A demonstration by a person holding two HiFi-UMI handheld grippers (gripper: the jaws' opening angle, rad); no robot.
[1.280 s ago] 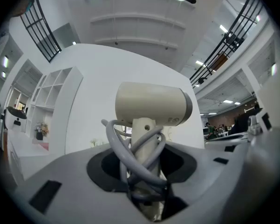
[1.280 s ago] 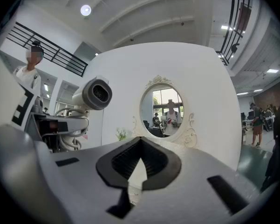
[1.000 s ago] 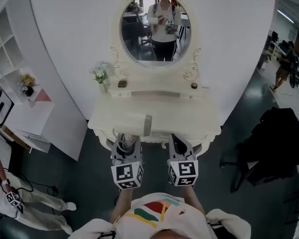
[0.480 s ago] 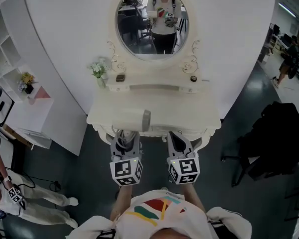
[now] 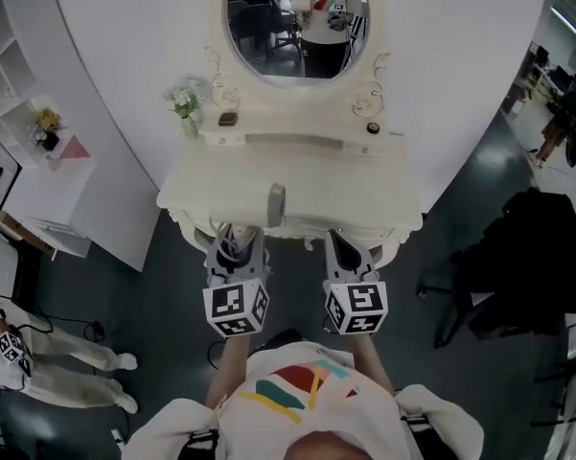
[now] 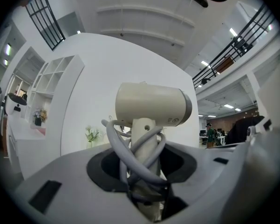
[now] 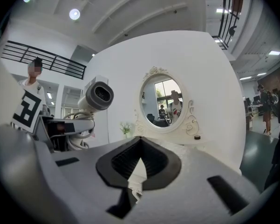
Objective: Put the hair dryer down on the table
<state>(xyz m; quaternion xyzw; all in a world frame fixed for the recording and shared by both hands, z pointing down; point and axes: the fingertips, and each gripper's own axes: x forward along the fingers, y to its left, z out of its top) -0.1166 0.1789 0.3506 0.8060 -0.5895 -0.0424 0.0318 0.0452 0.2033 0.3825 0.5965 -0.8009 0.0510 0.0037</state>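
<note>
While both grippers hover just short of the table's front edge, the left gripper (image 5: pixel 236 247) is clamped on the upright handle of the one dryer (image 6: pixel 149 104), with the grey cord (image 6: pixel 119 148) looped round the handle between the jaws. The right gripper (image 5: pixel 340 247) is empty, its jaws closed tip to tip. The dryer's head sits over the front of the table (image 5: pixel 355 204), left of centre, with the grey nozzle pointing right; I cannot tell whether it touches the top. The rest of the top is bare out to both side edges. Dark floor lies open on either side, with white shelves (image 5: pixel 10 65) well to the left and a black-draped chair (image 5: pixel 527 266) to the right. Farther back a raised ledge holds one flower vase (image 5: pixel 184 103) and two small dark things (image 5: pixel 228 119) (image 5: pixel 372 127), below one oval mirror (image 5: pixel 288 27).
</note>
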